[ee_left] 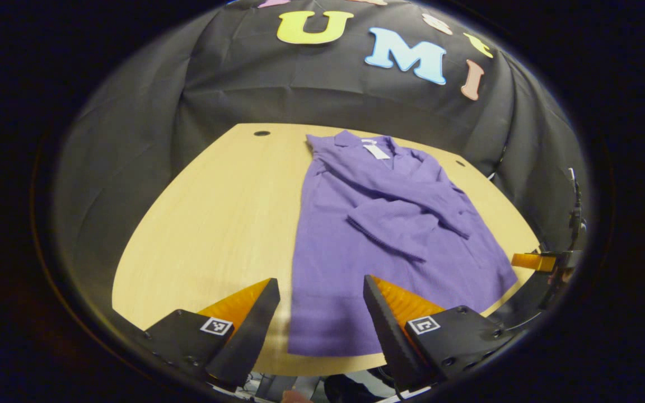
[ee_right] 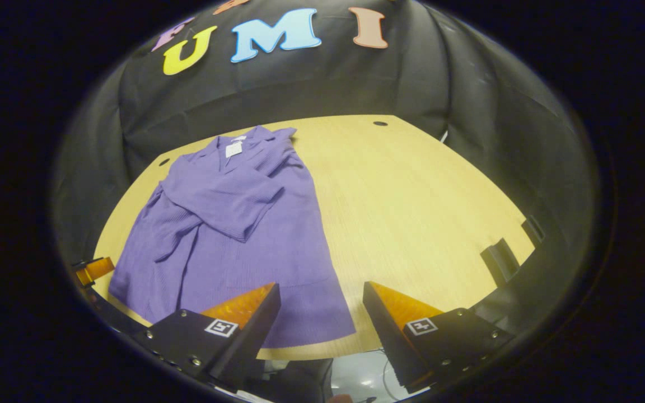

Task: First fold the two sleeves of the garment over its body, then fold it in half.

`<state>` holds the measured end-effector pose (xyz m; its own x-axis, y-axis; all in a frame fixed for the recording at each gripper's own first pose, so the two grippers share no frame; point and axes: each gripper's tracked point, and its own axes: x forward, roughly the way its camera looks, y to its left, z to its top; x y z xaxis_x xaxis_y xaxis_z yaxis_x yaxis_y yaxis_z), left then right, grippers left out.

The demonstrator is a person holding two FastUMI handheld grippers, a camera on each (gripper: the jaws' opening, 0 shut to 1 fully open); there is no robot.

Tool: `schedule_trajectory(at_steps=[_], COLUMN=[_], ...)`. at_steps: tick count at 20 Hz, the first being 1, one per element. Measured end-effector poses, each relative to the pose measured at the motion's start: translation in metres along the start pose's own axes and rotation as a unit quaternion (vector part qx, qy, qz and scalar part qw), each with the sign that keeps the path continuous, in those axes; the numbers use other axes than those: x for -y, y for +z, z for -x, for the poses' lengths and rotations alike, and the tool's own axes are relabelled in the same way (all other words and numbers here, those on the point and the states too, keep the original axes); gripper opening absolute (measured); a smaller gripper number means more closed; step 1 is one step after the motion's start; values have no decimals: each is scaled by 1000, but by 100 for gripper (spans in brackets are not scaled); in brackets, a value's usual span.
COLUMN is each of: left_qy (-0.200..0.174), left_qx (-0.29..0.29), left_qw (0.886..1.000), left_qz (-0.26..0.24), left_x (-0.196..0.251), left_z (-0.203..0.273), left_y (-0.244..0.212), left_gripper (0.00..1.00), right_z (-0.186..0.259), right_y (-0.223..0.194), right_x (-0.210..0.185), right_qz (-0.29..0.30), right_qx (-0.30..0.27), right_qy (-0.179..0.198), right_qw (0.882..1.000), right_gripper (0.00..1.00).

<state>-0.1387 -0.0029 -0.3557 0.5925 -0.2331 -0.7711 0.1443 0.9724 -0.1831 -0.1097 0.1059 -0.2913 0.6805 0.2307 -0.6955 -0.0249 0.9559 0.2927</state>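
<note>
A purple garment point(ee_left: 345, 252) lies flat on the wooden table point(ee_left: 216, 212), collar far, hem toward me. Both sleeves point(ee_left: 395, 224) lie crossed over its body. My left gripper point(ee_left: 321, 285) is open above the near left part of the hem, nothing between its fingers. The right gripper point(ee_left: 532, 261) shows at the table's right edge. In the right gripper view the garment point(ee_right: 233, 235) is at the left with its sleeves point(ee_right: 227, 198) folded in. My right gripper point(ee_right: 321, 288) is open above the hem's right corner. The left gripper point(ee_right: 90, 268) peeks in at the far left.
A white tag point(ee_left: 377, 151) sits inside the collar. Small round holes point(ee_left: 261, 133) mark the table's far corners. Bare tabletop point(ee_right: 412, 212) stretches right of the garment. Two dark brackets point(ee_right: 501, 260) stand at the table's right edge. Black cloth walls surround the table.
</note>
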Motion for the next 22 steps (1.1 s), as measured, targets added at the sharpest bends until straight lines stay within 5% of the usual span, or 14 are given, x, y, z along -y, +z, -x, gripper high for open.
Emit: schedule_trajectory(at_steps=[15,22], left_qy=[-20,-24], left_qx=[-34,-44], left_qw=[999,998], left_qz=[4,-43], left_x=[14,46], left_z=[-2,-7], left_y=[-32,-42], left_gripper=[98,95], right_z=[-13,-13], right_y=[-23,-34], right_x=[-11,-36], right_qz=[-61,13], right_qx=[-33,-39], right_qy=[22,32], right_qw=[997,999], right_gripper=[98,100])
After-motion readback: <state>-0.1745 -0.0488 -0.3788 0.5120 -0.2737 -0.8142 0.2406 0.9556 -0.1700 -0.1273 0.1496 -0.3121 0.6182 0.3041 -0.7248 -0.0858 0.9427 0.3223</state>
